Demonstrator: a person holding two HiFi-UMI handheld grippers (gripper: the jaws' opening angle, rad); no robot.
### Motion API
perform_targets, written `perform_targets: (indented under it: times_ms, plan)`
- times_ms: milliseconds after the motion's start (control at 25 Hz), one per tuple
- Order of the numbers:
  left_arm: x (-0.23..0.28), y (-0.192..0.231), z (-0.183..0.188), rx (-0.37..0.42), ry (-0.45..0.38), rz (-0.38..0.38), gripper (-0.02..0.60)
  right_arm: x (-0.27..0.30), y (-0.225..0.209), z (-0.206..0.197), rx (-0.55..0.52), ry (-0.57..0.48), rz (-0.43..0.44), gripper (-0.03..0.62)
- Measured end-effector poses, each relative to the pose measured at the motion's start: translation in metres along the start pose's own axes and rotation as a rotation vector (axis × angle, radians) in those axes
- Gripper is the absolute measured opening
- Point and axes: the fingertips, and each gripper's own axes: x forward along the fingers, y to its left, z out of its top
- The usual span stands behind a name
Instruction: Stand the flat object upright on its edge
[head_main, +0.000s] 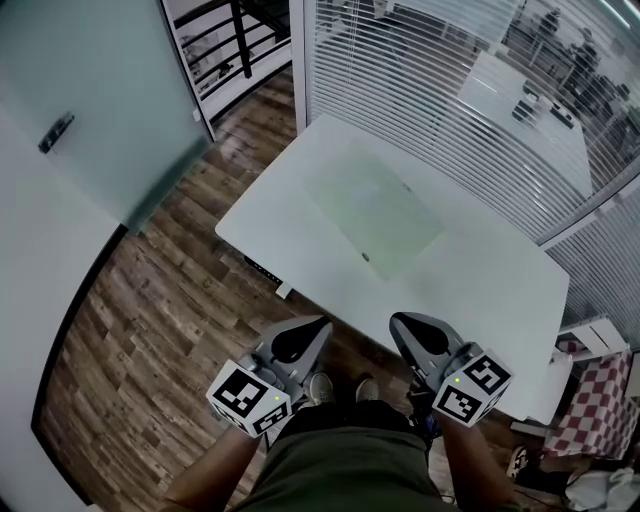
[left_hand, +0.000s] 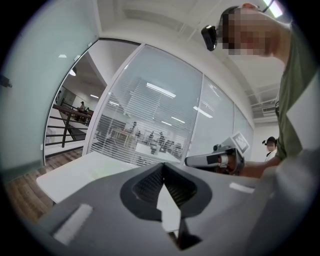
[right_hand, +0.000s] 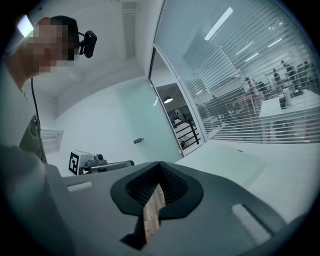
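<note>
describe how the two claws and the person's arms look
Both the left claw and right claw are smooth grey shells tapering to a point, with a black ribbed recess on top. Each carries a white cube with black square markers and a small green light. The person wears an olive-green top.

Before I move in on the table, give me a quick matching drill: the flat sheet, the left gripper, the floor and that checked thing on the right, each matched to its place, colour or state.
Things:
1. pale green sheet
2. left gripper
3. floor
4. checked item

Place, colour or state:
A. brown wood planks
B. red and white, to the right of the table
C. lying flat on the table
D. jaws shut, nothing between them

Pairs: 1-C, 2-D, 3-A, 4-B.
</note>
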Motion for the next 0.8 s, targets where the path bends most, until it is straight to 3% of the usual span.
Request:
perform_targets:
  times_ms: [400,800]
  plan:
    - [0.038,0.021,0.002,-0.001,0.032,-0.009,0.0,0.007,-0.052,0.022,0.023,-0.035,-0.047,0.011]
    - [0.095,0.052,-0.001,-0.007,0.082,0.008,0.0,0.036,-0.11,0.033,0.059,-0.021,-0.027,0.011]
